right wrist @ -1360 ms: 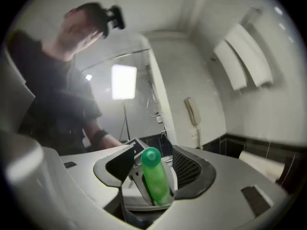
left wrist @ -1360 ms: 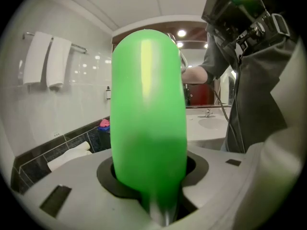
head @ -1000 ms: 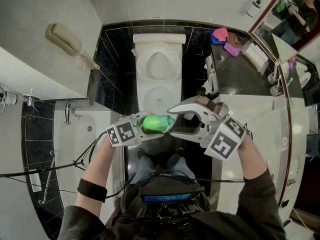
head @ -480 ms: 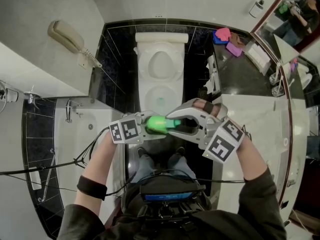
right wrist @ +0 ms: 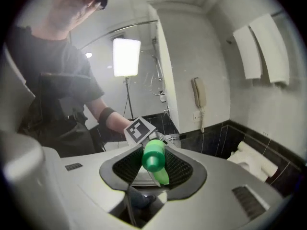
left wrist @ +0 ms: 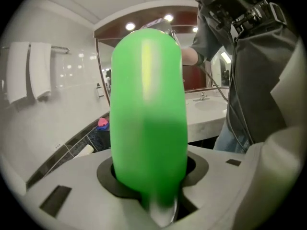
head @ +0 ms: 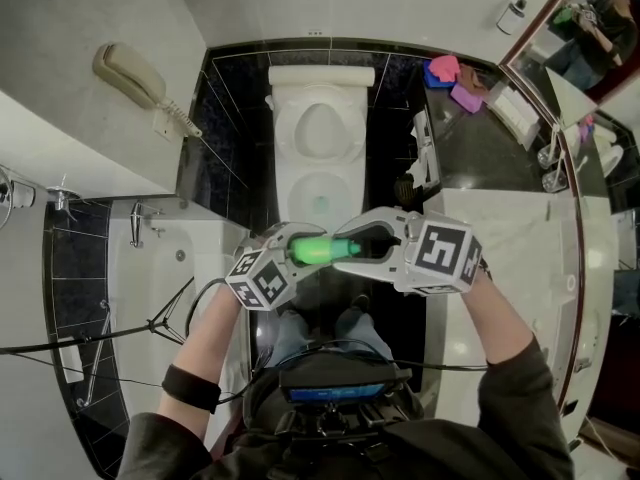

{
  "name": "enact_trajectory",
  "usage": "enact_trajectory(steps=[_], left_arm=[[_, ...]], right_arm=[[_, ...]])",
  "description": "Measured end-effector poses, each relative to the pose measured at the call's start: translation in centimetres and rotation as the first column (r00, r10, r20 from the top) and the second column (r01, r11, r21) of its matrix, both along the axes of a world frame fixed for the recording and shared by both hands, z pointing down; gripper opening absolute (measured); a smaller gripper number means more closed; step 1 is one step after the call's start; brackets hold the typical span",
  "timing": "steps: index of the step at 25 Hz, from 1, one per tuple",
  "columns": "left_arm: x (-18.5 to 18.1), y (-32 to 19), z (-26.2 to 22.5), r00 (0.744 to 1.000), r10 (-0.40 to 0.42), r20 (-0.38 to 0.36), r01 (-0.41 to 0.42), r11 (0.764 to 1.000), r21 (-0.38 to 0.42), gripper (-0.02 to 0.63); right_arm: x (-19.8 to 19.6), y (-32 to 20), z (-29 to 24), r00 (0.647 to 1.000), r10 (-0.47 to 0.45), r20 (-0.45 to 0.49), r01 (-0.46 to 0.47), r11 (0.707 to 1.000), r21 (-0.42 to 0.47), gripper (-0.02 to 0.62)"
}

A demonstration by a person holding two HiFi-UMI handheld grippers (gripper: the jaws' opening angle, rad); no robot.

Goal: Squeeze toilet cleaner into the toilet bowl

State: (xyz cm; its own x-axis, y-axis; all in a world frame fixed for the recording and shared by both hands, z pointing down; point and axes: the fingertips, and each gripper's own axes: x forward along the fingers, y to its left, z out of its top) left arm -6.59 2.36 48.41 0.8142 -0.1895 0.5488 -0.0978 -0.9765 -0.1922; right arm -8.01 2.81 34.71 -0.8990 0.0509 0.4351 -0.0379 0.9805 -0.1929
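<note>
In front of the toilet bowl (head: 292,190), which lay open ahead of and below us, we held the green bottle (head: 318,249) level, its long axis running left to right. Our left gripper (head: 298,249) was clamped round the body, and so was better placed to squeeze. Our right gripper (head: 352,249) had its jaws closed on the cap (right wrist: 153,158), which pointed sideways, not at the bowl.
</note>
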Motion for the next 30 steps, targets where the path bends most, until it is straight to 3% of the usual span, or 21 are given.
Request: enact_trajectory(steps=[3, 5, 10, 17, 21, 27, 30], left_arm=[[-0.1, -0.4, 0.4, 0.999, -0.048, 0.015, 0.047, 0.997, 0.062, 0.184], [-0.3, -0.6, 0.6, 0.997, -0.076, 0.024, 0.073, 0.993, 0.095, 0.184], [-0.6, -0.9, 0.8, 0.993, -0.112, 0.032, 0.106, 0.983, 0.149, 0.186], [-0.5, -1.0, -0.5, 0.987, -0.155, 0.029, 0.149, 0.975, 0.166, 0.186], [-0.6, -0.9, -0.4, 0.988, -0.151, 0.002, 0.15, 0.979, 0.137, 0.186], [0.1, -0.8, 0.6, 0.991, -0.133, -0.025, 0.135, 0.986, 0.098, 0.184], [1.1, -1.3, 0.6, 0.989, -0.142, -0.028, 0.144, 0.987, 0.071, 0.184]], right_arm=[[0.3, -0.4, 1.1, 0.998, 0.064, 0.025, -0.059, 0.985, -0.163, 0.164], [0.4, -0.4, 1.4, 0.994, 0.105, 0.029, -0.093, 0.956, -0.279, 0.164], [0.4, -0.5, 1.8, 0.983, 0.178, 0.033, -0.137, 0.851, -0.507, 0.164], [0.3, -0.3, 2.3, 0.969, 0.241, 0.046, -0.144, 0.71, -0.689, 0.175], [0.2, -0.6, 1.8, 0.958, 0.273, 0.085, -0.142, 0.713, -0.687, 0.184], [2.2, -2.1, 0.9, 0.932, 0.338, 0.127, -0.209, 0.792, -0.574, 0.199], [4.2, -3.1, 0.7, 0.905, 0.397, 0.153, -0.271, 0.815, -0.513, 0.195]])
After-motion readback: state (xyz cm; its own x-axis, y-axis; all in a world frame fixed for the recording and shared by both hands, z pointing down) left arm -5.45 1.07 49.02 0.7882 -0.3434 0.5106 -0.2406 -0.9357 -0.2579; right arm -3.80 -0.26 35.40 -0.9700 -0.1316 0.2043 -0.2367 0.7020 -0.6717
